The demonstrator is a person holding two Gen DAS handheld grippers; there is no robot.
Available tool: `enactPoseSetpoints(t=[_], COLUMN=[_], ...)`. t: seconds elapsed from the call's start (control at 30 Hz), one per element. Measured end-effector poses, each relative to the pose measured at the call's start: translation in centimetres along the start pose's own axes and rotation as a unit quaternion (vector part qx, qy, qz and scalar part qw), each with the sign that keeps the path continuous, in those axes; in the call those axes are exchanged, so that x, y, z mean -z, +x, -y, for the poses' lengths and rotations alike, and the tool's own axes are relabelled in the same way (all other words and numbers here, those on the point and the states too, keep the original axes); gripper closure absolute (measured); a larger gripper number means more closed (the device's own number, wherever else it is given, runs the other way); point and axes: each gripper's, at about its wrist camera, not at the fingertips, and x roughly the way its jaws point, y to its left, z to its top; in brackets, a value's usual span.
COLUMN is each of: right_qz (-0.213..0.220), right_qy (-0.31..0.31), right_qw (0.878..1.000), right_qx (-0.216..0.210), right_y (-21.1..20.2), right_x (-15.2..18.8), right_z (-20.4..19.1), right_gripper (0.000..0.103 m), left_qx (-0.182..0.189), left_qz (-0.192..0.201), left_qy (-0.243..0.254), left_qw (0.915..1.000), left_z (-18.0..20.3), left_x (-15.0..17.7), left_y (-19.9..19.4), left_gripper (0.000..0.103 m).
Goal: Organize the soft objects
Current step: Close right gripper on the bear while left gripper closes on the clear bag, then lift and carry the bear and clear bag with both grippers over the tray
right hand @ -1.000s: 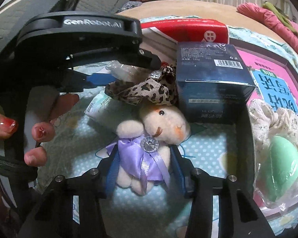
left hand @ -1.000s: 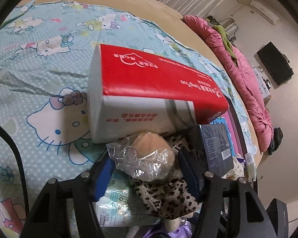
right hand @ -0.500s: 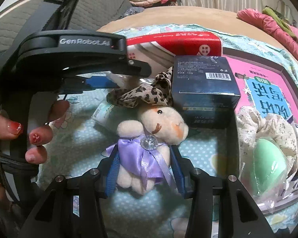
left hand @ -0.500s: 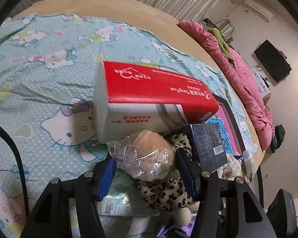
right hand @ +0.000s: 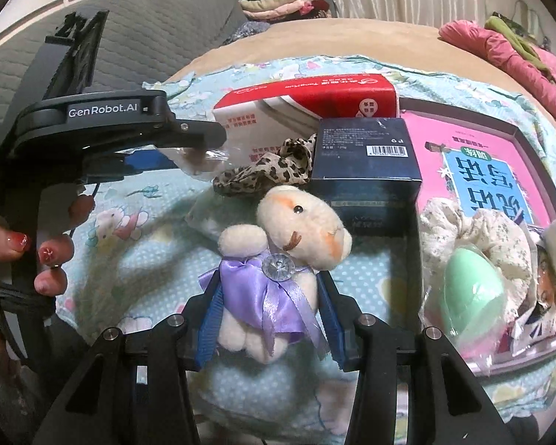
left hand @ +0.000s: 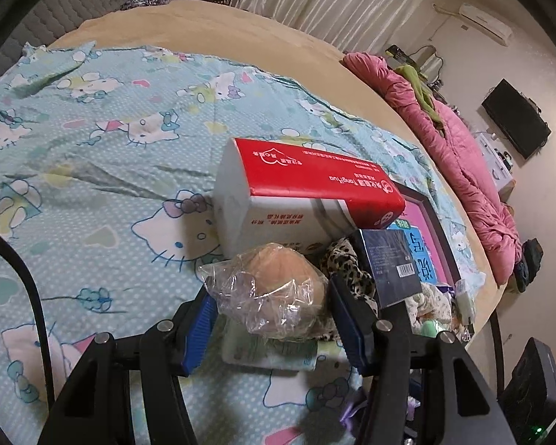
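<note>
My left claw [left hand: 268, 324] grips a tan round sponge in a crinkly clear plastic bag [left hand: 274, 291], held above the pale-blue cartoon-cat bedsheet [left hand: 92, 170] — just in front of the red-and-white tissue pack [left hand: 296, 200]. My right claw [right hand: 268, 319] clamps a cream plush bear with a lilac satin bow [right hand: 278, 259], near the dark navy carton [right hand: 365, 163] and the leopard-print scrunchie [right hand: 270, 172].

"GenRobot.AI" marks the left gripper [right hand: 189, 150]; "YongYua" (inverted) the red tissue pack [left hand: 315, 181].
</note>
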Motion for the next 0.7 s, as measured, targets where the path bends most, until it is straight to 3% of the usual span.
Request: enactPoseSetpoints(t=[0.7], right_qz=[0.097], right_qy=[0.01], right_qw=[0.995], right_qx=[0.021], right_y=[-6.1], right_x=[-1.8], right_z=[1.5], right_gripper=[0.053], left_qx=[-0.02], left_qz=[0.036], left_qy=[0.059], left_qw=[0.9974], left_z=[5.1], left_x=[1.1], left_y=[-5.3], left_gripper=[0.044])
